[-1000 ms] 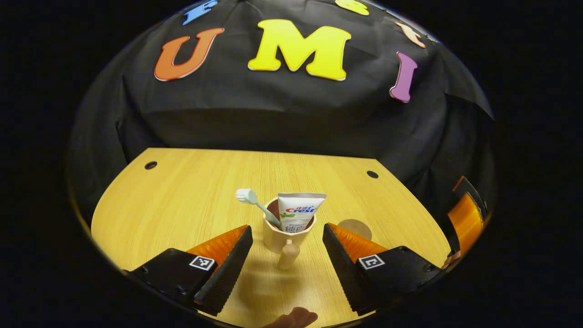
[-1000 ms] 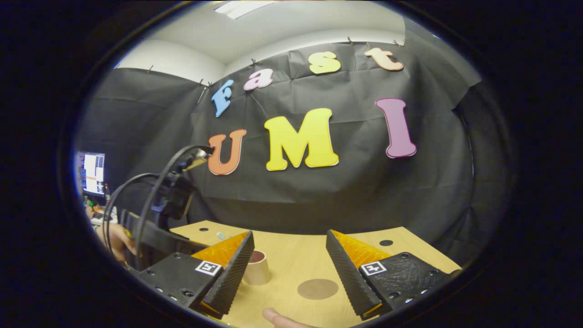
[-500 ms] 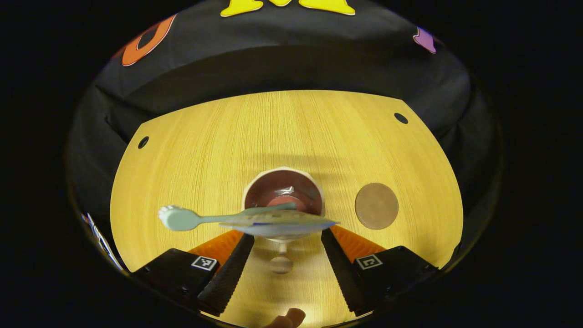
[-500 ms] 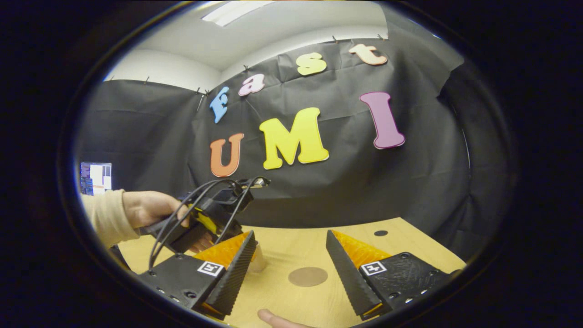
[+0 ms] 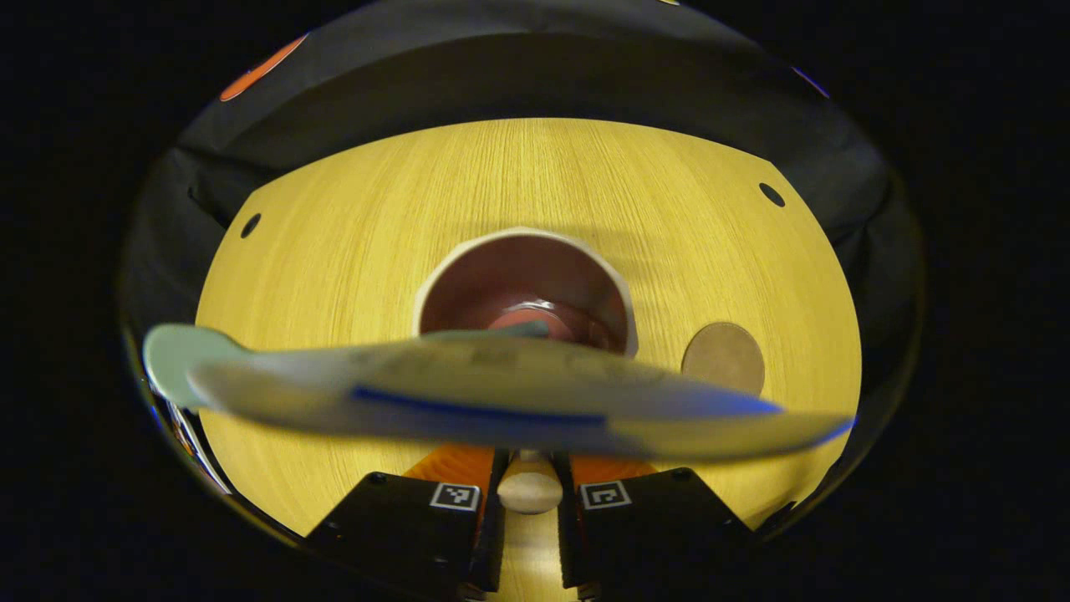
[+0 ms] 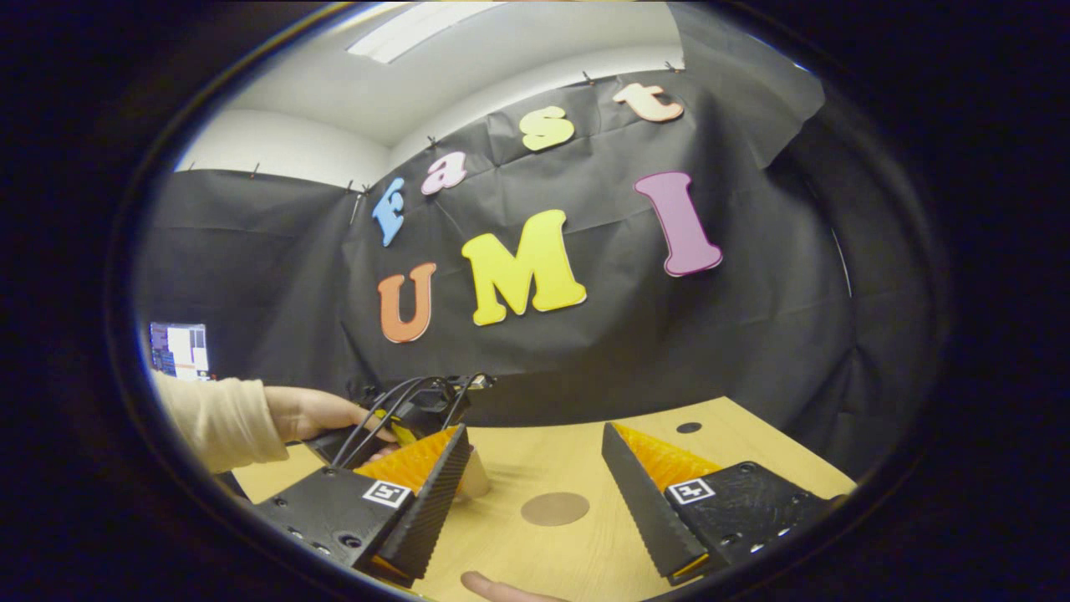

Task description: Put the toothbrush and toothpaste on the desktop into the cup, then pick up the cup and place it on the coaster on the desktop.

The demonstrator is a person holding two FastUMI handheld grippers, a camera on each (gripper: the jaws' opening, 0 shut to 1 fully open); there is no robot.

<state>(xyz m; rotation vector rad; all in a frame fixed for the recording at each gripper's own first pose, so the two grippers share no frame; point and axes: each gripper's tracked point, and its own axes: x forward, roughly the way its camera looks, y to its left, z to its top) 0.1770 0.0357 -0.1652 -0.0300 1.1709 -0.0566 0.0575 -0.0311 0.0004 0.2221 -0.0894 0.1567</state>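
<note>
In the left gripper view I look down into a cream cup (image 5: 522, 288) with a dark red inside. The toothpaste tube (image 5: 501, 401) stands in it, its flat end blurred across the view. The pale green toothbrush (image 5: 171, 364) leans out to the left. My left gripper (image 5: 528, 458) is shut on the cup's handle (image 5: 528, 492), one finger on each side. A brown round coaster (image 5: 724, 358) lies on the desk right of the cup. My right gripper (image 6: 535, 443) hovers open over the desk, with the coaster (image 6: 555, 508) between its fingers and the cup (image 6: 475, 478) half hidden behind the left one.
The wooden desk (image 5: 334, 251) has small dark holes near its far corners. In the right gripper view a hand (image 6: 309, 414) in a cream sleeve holds the left gripper (image 6: 414, 410) with its cables. A lit monitor (image 6: 177, 349) stands far left. A fingertip (image 6: 501, 588) shows at the bottom.
My left gripper dropped in close over the cup and its fingers went from wide open to shut on the handle. The right gripper stayed open and tilted slightly.
</note>
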